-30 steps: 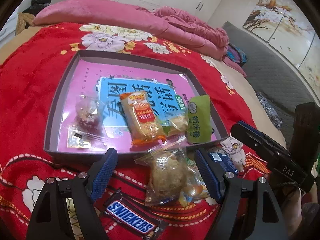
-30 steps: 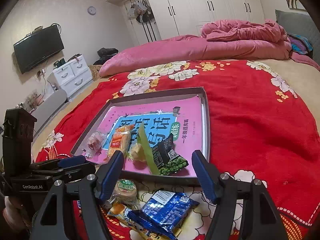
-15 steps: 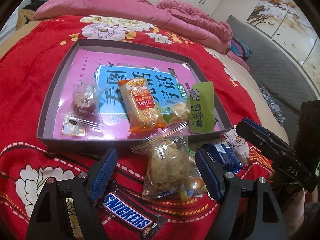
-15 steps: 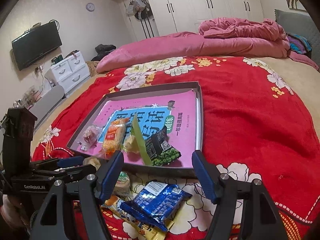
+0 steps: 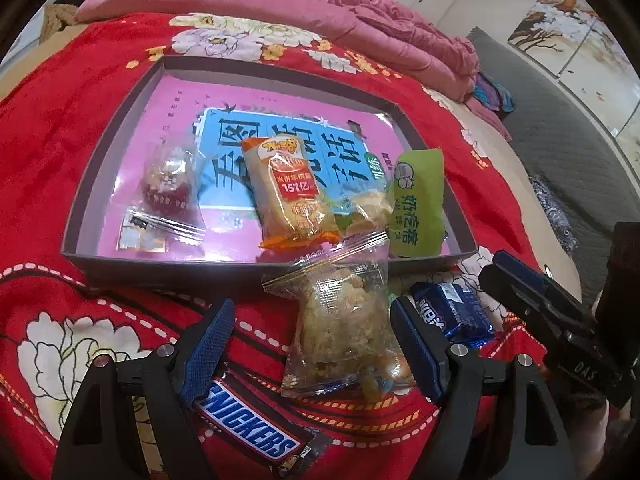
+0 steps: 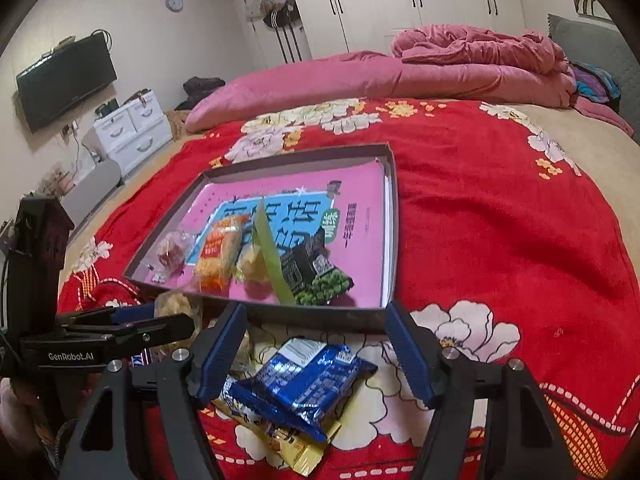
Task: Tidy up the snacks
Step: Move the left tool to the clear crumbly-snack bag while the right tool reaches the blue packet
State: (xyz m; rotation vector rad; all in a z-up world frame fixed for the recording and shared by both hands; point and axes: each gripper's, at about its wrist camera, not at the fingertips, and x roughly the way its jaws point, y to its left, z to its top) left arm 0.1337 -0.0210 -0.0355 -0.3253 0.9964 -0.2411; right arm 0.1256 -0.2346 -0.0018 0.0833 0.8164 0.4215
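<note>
On the red blanket my left gripper (image 5: 313, 305) stands open around a clear packet of crumbly snack (image 5: 344, 320), with no pad pressing it. A Snickers bar (image 5: 248, 436) lies under its left finger. My right gripper (image 6: 316, 312) is open over a blue packet (image 6: 308, 384) that lies on a yellow wrapper (image 6: 296, 452). Just beyond both, a shallow grey tray (image 5: 160, 256) holds a red sweet packet (image 5: 168, 184), an orange packet (image 5: 292, 196), a green packet (image 5: 420, 200) and a dark pea packet (image 6: 320, 276).
A pink book lines the tray floor (image 5: 180, 96). A pink quilt (image 6: 460, 64) is heaped at the far end of the bed. White drawers (image 6: 132, 128) and a wall television (image 6: 64, 80) stand to the left. Bare red blanket (image 6: 500, 220) spreads right of the tray.
The left gripper has tilted slightly, so the tray sits a little differently in its view. No snack has moved, and both jaws keep the same width.
</note>
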